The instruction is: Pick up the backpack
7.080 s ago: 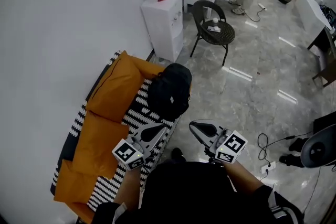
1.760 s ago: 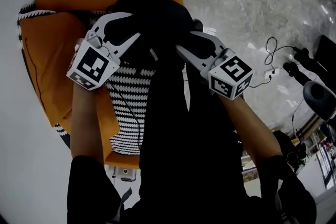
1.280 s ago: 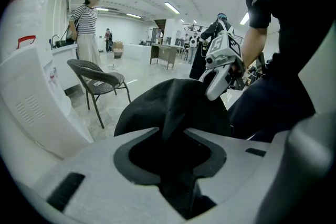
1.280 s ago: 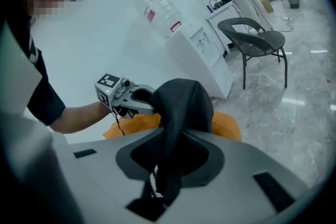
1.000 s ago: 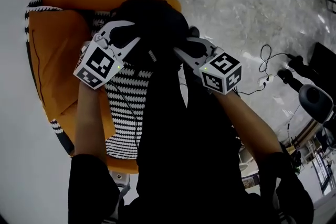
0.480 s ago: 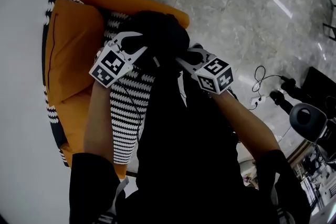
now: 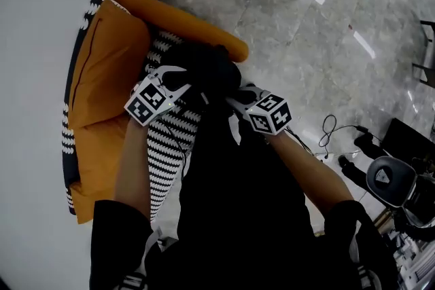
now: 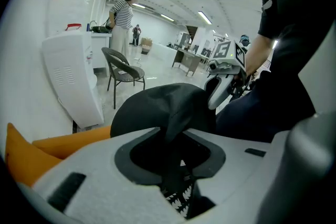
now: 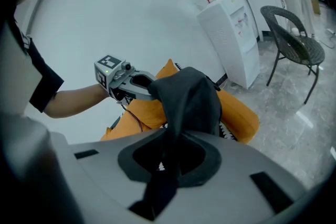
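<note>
— Where's the soft black fabric backpack (image 7: 204,63)?
— Over the orange-cushioned striped sofa (image 7: 102,85), between both claws.
— And the grips?
— The left gripper (image 7: 180,77) pinches its fabric. The right gripper (image 7: 236,93), jaws just closing, clamps a fold.

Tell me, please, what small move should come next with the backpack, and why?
Probably lift both grippers together: the left gripper pinches the black backpack, the right gripper has just been closing its jaws on it, and it sits low over the sofa.
</note>
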A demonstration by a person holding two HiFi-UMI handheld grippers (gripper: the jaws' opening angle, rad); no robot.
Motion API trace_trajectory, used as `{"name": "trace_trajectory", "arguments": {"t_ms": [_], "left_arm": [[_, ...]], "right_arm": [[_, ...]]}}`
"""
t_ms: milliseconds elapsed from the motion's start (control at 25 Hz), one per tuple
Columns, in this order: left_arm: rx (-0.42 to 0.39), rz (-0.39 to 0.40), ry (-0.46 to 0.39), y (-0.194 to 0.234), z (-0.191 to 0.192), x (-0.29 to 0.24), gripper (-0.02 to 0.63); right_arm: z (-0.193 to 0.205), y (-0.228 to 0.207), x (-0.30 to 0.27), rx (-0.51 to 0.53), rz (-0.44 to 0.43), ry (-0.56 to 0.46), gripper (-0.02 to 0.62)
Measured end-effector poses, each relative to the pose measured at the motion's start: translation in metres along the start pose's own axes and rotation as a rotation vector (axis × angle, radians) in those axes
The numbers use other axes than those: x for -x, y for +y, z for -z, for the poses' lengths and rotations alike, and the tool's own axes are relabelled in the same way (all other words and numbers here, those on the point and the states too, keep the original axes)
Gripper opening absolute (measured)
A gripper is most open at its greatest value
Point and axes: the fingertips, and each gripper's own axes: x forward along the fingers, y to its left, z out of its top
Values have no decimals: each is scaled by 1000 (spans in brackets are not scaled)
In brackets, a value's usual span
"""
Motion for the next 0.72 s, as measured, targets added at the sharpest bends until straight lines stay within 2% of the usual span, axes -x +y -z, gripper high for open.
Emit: {"name": "trace_trajectory", "arguments": {"t_ms": [360,720], "left_arm": [[92,-10,17,-35,13,25,94],[190,5,-41,-63,4,26,80]], "right_arm": [[-11,20,17,77,-41,58,54],[-28,29,47,133,-16,50,52]]}}
